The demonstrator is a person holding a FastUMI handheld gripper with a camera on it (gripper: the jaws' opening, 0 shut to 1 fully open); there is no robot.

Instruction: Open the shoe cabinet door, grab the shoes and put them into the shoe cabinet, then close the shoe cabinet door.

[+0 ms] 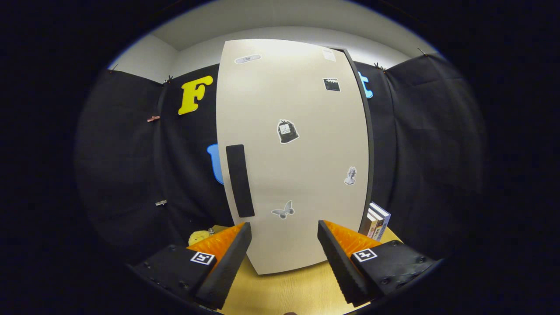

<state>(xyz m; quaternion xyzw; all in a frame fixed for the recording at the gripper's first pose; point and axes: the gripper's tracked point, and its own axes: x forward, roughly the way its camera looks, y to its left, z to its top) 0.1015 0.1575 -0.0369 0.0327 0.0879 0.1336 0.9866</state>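
Note:
A tall white shoe cabinet [293, 153] stands on the wooden table straight ahead of my fingers, its door shut and dotted with small stickers. A black vertical handle strip [239, 180] runs along the door's left side, just above and ahead of my left finger [227, 262]. My gripper [284, 258] is open, its orange-and-black fingers spread wide with nothing between them, a short way in front of the door's lower edge. No shoes are in sight.
A few upright books [375, 221] lean against the cabinet's right side. A small yellow soft object [198, 236] lies left of the cabinet, behind my left finger. Bare wooden tabletop [284, 291] lies between the fingers and the cabinet.

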